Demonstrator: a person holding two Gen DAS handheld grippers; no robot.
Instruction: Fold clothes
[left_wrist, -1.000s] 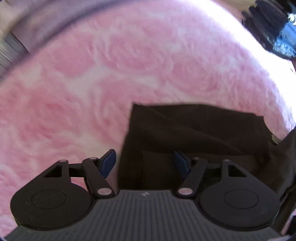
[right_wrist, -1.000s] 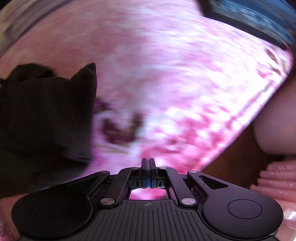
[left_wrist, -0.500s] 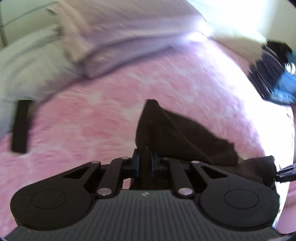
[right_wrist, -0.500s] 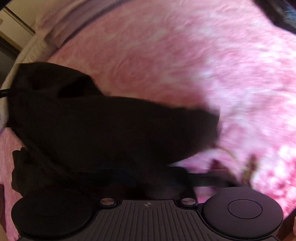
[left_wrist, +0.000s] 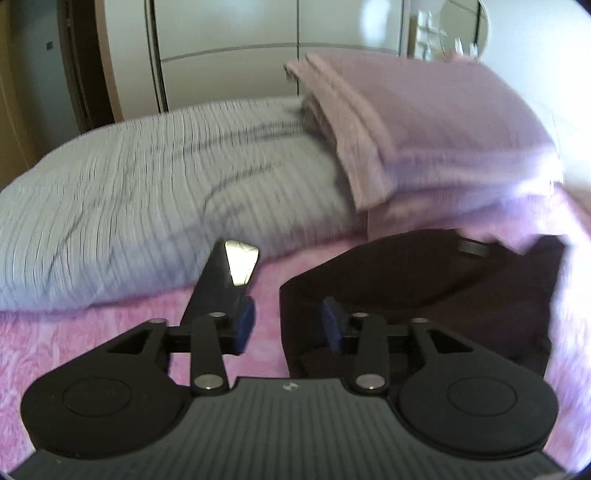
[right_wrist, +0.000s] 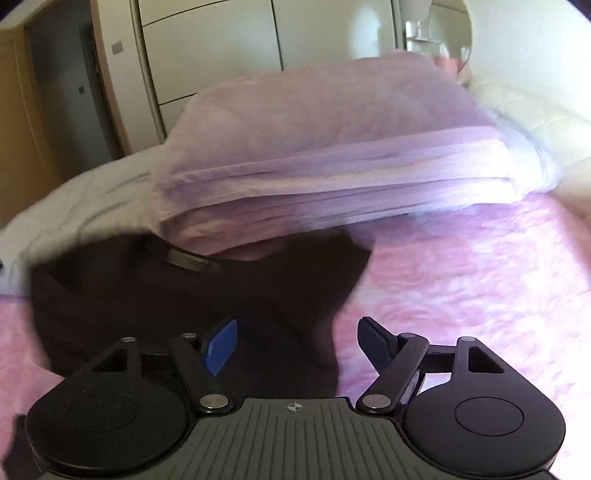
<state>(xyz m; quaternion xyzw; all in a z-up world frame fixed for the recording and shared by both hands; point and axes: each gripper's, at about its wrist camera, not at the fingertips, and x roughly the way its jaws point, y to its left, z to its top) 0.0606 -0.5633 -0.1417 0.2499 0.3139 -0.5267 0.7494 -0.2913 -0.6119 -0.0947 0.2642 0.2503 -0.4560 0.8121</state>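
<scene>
A dark brown folded garment (left_wrist: 424, 291) lies on the pink bedspread (left_wrist: 74, 350), near the pillows. It also shows in the right wrist view (right_wrist: 184, 299), with a collar label facing up. My left gripper (left_wrist: 288, 325) is open and empty, its right finger over the garment's left edge. My right gripper (right_wrist: 297, 345) is open and empty, its left finger over the garment's right part and its right finger over the bedspread (right_wrist: 480, 280).
A grey striped pillow (left_wrist: 166, 206) and a folded lilac blanket (left_wrist: 436, 136) lie behind the garment. A dark flat phone-like object (left_wrist: 225, 280) rests by the grey pillow. White wardrobe doors (right_wrist: 221, 55) stand beyond the bed.
Both grippers held the garment shut half a second ago and carried it toward the pillows. Now both are open and the garment lies flat on the bedspread.
</scene>
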